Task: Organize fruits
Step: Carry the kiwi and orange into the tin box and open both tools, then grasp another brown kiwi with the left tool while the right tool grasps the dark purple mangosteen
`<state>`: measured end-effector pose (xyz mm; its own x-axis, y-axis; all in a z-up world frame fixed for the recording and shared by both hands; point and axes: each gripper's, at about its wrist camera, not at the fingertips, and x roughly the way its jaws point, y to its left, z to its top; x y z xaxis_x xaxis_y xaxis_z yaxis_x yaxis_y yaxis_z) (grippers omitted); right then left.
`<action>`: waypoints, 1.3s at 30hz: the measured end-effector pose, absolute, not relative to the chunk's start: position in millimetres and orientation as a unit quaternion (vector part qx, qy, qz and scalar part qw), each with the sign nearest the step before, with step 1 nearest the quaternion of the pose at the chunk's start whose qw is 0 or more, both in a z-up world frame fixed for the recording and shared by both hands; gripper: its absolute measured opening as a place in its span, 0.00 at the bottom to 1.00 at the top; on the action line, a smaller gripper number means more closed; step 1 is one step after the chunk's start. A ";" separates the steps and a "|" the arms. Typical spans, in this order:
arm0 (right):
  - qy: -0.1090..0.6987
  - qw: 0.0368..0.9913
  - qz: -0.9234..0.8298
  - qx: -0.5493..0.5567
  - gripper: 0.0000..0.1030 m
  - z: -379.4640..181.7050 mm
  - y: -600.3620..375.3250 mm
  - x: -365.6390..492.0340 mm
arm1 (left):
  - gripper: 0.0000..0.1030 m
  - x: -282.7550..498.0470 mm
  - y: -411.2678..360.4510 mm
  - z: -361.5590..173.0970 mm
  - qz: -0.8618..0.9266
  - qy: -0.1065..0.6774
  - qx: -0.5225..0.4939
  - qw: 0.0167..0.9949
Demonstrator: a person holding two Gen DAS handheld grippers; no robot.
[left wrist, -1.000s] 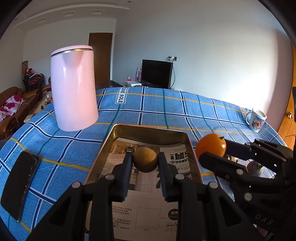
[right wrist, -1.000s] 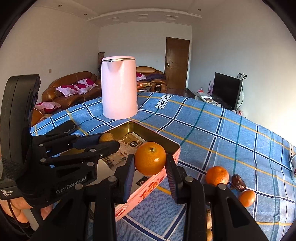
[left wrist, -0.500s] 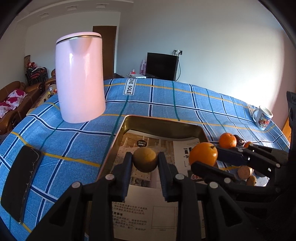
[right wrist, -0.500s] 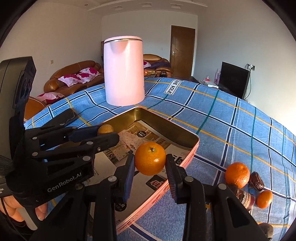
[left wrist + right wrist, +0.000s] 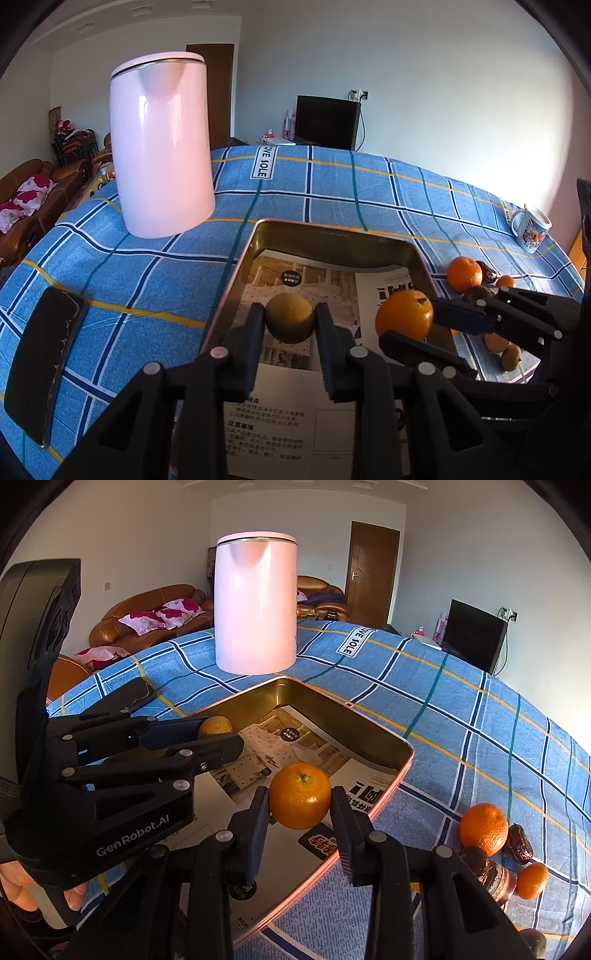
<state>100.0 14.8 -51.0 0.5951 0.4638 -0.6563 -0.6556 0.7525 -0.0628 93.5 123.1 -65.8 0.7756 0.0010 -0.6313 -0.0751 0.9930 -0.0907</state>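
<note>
My left gripper (image 5: 290,323) is shut on a dull yellow-brown fruit (image 5: 290,322) and holds it over the paper-lined metal tray (image 5: 332,236). My right gripper (image 5: 300,801) is shut on an orange (image 5: 300,800) and holds it over the tray's right part (image 5: 369,731). In the left wrist view the orange (image 5: 404,319) and the right gripper show at the right. In the right wrist view the left gripper's fruit (image 5: 215,726) shows at the left.
A pink kettle (image 5: 162,147) stands behind the tray on the blue checked cloth. A black phone (image 5: 40,369) lies at the left. Loose oranges (image 5: 483,829), small tangerines (image 5: 532,880) and dark fruits (image 5: 519,843) lie right of the tray. A mug (image 5: 532,229) stands far right.
Both grippers have moved forward and lower over the tray with their fruits still held. The right gripper's orange has come from outside the tray's rim to above its inside.
</note>
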 end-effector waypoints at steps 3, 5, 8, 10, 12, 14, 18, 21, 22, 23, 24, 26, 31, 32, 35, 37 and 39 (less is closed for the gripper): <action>0.317 0.880 0.317 -0.158 0.35 -52.3 17.5 98.7 | 0.29 94.2 122.9 -66.0 0.020 0.336 -0.054 0.940; 0.315 0.879 0.319 -0.163 0.38 -53.0 19.2 96.9 | 0.35 93.9 122.4 -65.7 0.024 0.336 -0.051 0.940; 0.308 0.879 0.324 -0.168 0.60 -52.9 21.7 92.3 | 0.59 88.2 123.8 -61.9 0.029 0.325 -0.056 0.944; 0.299 0.883 0.320 -0.171 0.69 -51.7 22.2 86.9 | 0.67 81.5 124.0 -56.7 0.023 0.312 -0.063 0.948; 0.295 0.884 0.323 -0.166 0.69 -49.6 17.7 81.6 | 0.72 72.9 122.7 -50.1 0.023 0.299 -0.063 0.952; 0.291 0.887 0.320 -0.164 0.69 -48.4 7.6 76.4 | 0.77 63.4 120.5 -42.5 0.018 0.282 -0.067 0.957; 0.278 0.901 0.298 -0.147 0.69 -42.8 -34.8 62.2 | 0.85 50.0 104.4 -29.6 0.002 0.256 -0.073 0.964; 0.264 0.918 0.265 -0.131 0.70 -36.4 -79.2 51.8 | 0.86 46.9 79.8 -27.3 -0.021 0.251 -0.065 0.966; 0.259 0.924 0.250 -0.126 0.71 -34.9 -94.8 49.5 | 0.86 47.2 69.7 -27.9 -0.029 0.252 -0.061 0.965; 0.257 0.931 0.231 -0.122 0.73 -34.1 -110.5 47.8 | 0.86 48.1 59.6 -29.5 -0.037 0.256 -0.055 0.964; 0.255 0.936 0.211 -0.119 0.75 -33.6 -125.6 46.4 | 0.86 49.2 49.3 -31.3 -0.046 0.260 -0.049 0.963; 0.258 0.943 0.176 -0.112 0.76 -34.1 -151.0 47.7 | 0.86 54.3 28.9 -37.2 -0.063 0.272 -0.038 0.959; 0.304 0.938 0.141 -0.093 0.76 -47.2 -181.6 68.1 | 0.86 64.7 -13.8 -54.0 -0.098 0.306 -0.020 0.947; 0.317 0.933 0.144 -0.087 0.76 -51.5 -184.2 73.6 | 0.86 65.4 -20.3 -57.4 -0.102 0.311 -0.016 0.945; 0.350 0.920 0.165 -0.059 0.76 -60.1 -187.8 86.0 | 0.85 69.4 -35.7 -65.3 -0.114 0.328 -0.007 0.938; 0.366 0.912 0.179 -0.049 0.76 -63.6 -188.1 89.6 | 0.83 72.0 -43.2 -70.2 -0.122 0.341 -0.001 0.932; 0.379 0.907 0.179 -0.048 0.71 -68.2 -187.6 91.7 | 0.77 73.1 -50.7 -73.2 -0.125 0.348 0.012 0.929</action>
<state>91.7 -187.6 -68.2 0.6486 0.2872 -0.7049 -0.3602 0.9316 0.0481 73.1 -50.7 -73.2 0.7264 -0.2247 -0.6495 0.2414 0.9682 -0.0650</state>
